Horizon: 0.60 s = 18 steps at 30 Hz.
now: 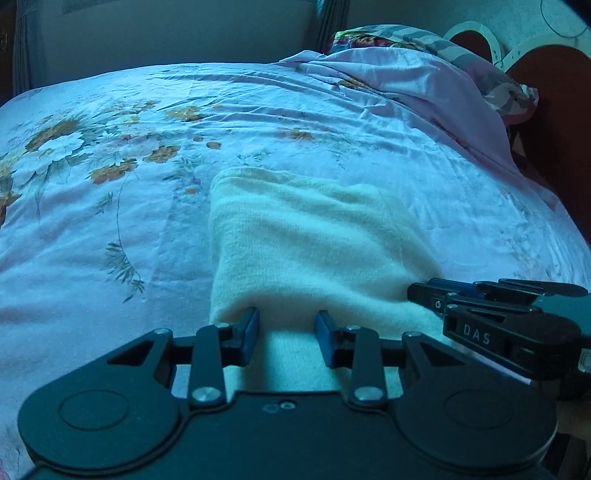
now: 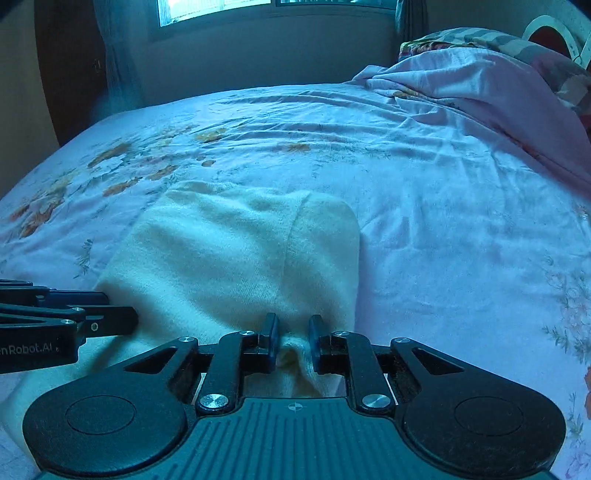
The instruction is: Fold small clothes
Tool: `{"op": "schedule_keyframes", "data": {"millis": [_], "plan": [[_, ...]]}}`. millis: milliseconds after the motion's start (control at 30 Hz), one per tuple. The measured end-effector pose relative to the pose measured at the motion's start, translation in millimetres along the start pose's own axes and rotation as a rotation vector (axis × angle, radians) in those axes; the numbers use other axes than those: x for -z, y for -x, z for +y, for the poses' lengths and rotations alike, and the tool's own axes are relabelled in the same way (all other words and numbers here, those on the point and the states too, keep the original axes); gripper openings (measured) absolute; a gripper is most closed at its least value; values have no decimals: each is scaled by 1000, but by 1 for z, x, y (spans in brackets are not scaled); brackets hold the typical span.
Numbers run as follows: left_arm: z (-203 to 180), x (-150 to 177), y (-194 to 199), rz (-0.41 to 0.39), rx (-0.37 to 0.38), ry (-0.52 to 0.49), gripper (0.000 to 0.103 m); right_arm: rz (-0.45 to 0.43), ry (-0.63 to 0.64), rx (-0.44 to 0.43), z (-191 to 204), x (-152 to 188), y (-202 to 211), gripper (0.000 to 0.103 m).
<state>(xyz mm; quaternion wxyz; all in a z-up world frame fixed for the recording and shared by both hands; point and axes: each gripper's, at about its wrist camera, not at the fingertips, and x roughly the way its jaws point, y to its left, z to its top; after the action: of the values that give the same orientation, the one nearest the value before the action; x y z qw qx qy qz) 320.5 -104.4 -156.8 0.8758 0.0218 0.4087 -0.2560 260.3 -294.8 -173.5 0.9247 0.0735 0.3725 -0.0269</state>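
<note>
You see: cream knit cloth (image 1: 317, 243) | soft, fuzzy | folded over | lying flat on the flowery bed sheet (image 1: 110, 221)

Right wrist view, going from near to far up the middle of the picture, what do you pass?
Right hand-held gripper, pinching a bunch of fabric → cream knit garment lying on the bed → floral bedsheet → wall under the window → window.

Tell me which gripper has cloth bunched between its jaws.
The right gripper: cream garment bunches between its jaws; the left gripper stands wider, over flat cloth.
</note>
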Motion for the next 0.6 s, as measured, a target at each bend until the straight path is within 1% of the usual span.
{"op": "schedule_keyframes", "data": {"millis": [33,67,100,233,267,300,333,400,500,533,600], "plan": [[1,-6,3,-22,11,1,32,-32,7,-4,0,-5,4,16],[1,-12,2,-38,5,-7,32,-73,14,-12,2,-12,8,16],[2,-20,-3,-43,-4,-8,34,-91,20,-13,5,-21,6,16],[12,-47,-44,-7,-51,19,34,-89,43,22,11,-53,-26,16],[14,-49,-53,4,-62,18,34,-70,50,37,10,-57,-38,16],[18,-49,-65,35,-77,15,34,-17,56,56,8,-58,-55,16],[21,-48,-72,45,-94,12,37,27,57,59,4,-55,-69,16],[22,-48,-75,40,-102,10,36,25,46,49,-3,-53,-79,16],[24,-48,-65,31,-89,30,35,41,23,45,-5,-60,-74,16],[24,-45,-56,17,-73,38,35,26,9,43,-4,-60,-65,16],[21,-35,-38,-6,-66,26,35,-29,11,-4,1,-54,-37,17]]}}
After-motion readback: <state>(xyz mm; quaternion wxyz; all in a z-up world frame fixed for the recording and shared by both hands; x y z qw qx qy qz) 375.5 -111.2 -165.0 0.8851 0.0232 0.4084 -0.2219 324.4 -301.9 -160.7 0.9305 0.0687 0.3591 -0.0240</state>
